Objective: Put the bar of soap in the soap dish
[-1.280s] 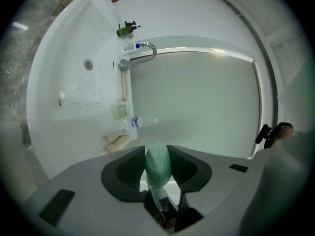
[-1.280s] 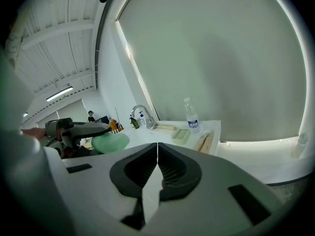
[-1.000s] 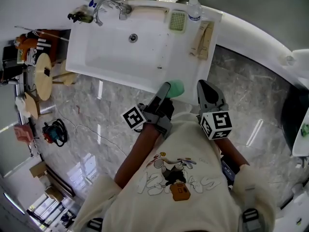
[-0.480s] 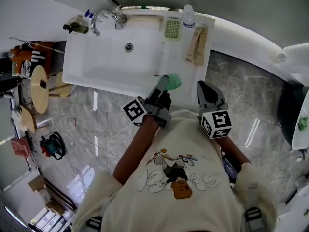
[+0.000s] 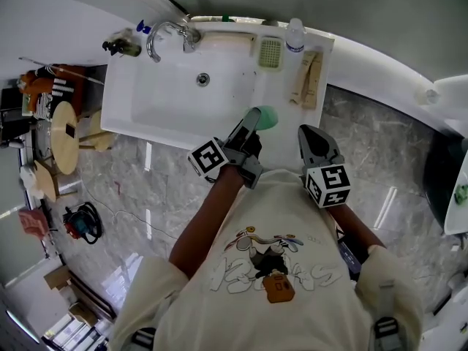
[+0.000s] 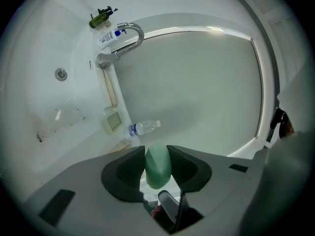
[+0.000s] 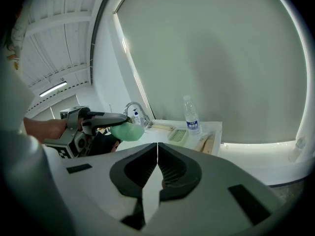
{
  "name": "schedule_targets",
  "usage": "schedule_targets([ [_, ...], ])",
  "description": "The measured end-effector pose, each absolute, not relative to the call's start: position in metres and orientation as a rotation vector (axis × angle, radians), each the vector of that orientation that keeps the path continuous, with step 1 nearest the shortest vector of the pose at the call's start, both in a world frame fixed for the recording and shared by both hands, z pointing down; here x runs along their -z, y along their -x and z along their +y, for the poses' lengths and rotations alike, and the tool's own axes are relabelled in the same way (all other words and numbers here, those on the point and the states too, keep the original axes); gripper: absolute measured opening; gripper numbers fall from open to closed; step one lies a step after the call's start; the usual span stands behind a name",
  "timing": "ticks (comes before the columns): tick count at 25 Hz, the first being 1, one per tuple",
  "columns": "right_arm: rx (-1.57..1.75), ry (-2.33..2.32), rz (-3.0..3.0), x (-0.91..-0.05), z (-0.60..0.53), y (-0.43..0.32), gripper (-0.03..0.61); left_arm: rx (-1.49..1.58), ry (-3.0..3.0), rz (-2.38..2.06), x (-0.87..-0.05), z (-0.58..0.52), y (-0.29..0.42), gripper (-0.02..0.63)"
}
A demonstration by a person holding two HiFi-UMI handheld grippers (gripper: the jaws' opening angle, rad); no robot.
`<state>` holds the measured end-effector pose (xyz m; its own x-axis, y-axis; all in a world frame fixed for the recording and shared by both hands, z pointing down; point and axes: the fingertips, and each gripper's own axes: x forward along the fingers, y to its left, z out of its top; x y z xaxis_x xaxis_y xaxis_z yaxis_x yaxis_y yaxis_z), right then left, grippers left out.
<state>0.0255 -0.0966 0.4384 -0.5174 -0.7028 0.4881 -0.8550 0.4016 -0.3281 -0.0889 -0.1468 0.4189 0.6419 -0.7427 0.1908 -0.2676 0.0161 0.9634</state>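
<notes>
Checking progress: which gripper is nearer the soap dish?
Left. Left gripper, holding the bar of soap, is at the sink rim short of the soap dish; right gripper is farther back.

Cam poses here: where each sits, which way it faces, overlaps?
Head view: on the head, looking steeply down at the sink; shows forearms, shirt.
Left gripper view: rides the left gripper, faces the soap dish; own jaws shut on the soap.
Right gripper view: rides the right gripper, faces the counter; own jaws shut, empty.
Shared: all three show the soap.
</notes>
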Motion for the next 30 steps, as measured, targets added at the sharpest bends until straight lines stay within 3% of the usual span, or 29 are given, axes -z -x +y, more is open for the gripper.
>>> schedule_targets([
  [30, -0.808, -1.299, -2.361, -0.479, -0.189, 0.003, 0.008, 0.580, -1.275, -1.158, -0.505, -0.256, 0.125, 0.147],
])
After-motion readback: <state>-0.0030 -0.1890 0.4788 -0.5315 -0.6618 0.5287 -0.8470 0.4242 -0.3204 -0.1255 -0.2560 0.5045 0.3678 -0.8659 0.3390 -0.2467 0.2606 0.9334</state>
